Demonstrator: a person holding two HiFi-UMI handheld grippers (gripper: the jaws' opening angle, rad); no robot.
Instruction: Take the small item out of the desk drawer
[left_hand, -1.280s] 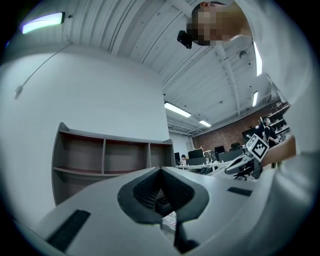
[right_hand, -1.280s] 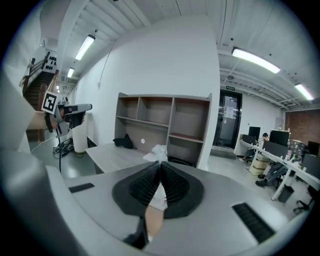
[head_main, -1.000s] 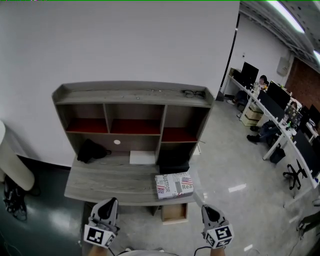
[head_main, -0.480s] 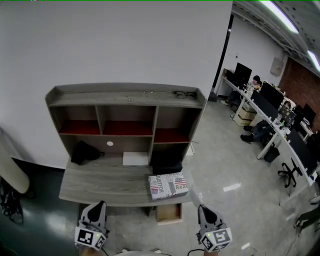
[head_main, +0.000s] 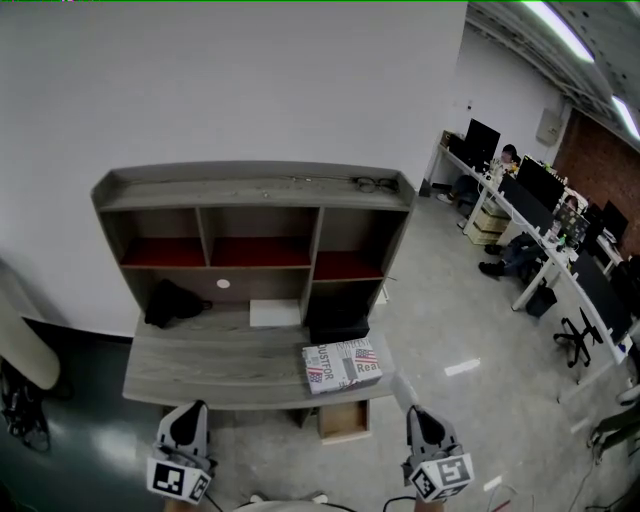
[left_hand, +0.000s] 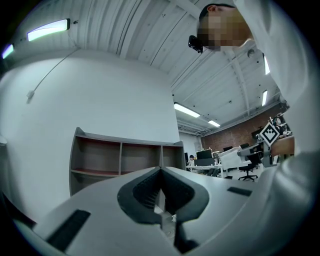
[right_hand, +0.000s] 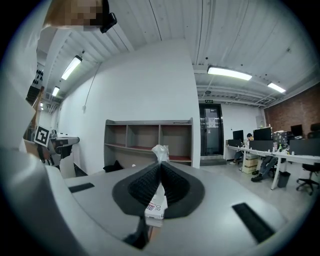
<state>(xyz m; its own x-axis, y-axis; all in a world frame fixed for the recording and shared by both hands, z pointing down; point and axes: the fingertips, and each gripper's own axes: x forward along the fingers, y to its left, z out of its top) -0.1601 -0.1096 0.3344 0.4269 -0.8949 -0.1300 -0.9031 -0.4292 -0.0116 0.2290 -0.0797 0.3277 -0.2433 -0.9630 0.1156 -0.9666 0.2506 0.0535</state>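
The grey desk (head_main: 215, 368) with its shelf unit stands against the white wall. Under its right end a small wooden drawer (head_main: 345, 421) hangs open; I cannot see what is in it. My right gripper (head_main: 419, 413) hovers in front of the desk, right of the drawer. In the right gripper view its jaws (right_hand: 160, 169) are shut on a small crumpled white plastic item (right_hand: 159, 151) that sticks out above the tips. My left gripper (head_main: 189, 410) is held before the desk's left end, and its jaws (left_hand: 161, 172) are shut with nothing in them.
A printed box (head_main: 343, 364) lies on the desk's right end above the drawer. A black bundle (head_main: 170, 301), a white sheet (head_main: 275, 314) and a black box (head_main: 339, 327) sit further back. Glasses (head_main: 372, 184) rest on the shelf top. Office desks with monitors (head_main: 540, 190) line the right.
The head view has shifted a little left and back. The left gripper sits slightly lower and further left in the picture. Both grippers stay shut, and the right one keeps the white item.
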